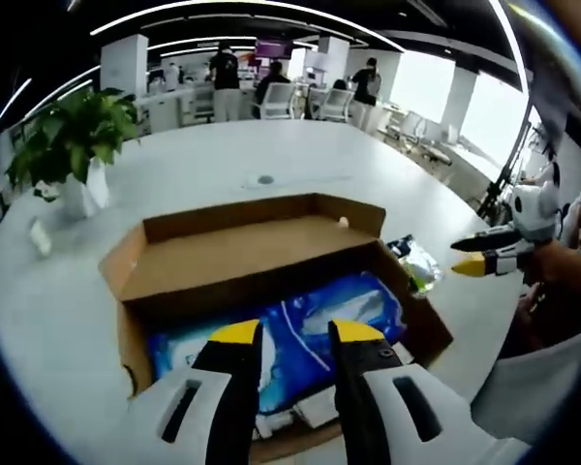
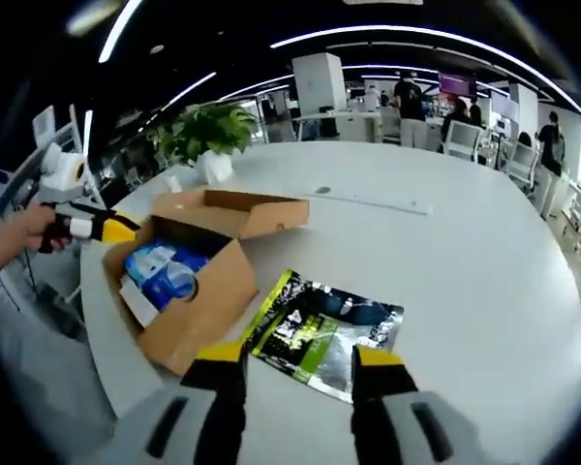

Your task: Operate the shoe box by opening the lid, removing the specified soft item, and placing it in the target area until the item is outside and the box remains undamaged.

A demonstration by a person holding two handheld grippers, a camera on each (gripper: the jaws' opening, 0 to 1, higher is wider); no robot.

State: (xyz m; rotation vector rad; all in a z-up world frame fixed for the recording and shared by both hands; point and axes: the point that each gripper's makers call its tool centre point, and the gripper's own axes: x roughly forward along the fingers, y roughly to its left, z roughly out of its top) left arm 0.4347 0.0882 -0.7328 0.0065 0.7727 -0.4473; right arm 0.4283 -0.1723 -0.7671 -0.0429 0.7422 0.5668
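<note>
Holding our left gripper (image 1: 296, 334) over the open box (image 1: 174, 266), we see its jaws apart and empty above the blue packet (image 1: 310, 310) inside. Our right gripper (image 2: 299, 359) also has its jaws apart, empty, just short of a green-and-silver pouch (image 2: 320, 329) lying on the white table (image 2: 465, 262) beside the box. A potted plant (image 2: 208, 136) stands beyond.

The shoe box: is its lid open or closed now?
Open. The shoe box has its lid folded back, and a blue soft pack lies inside.
</note>
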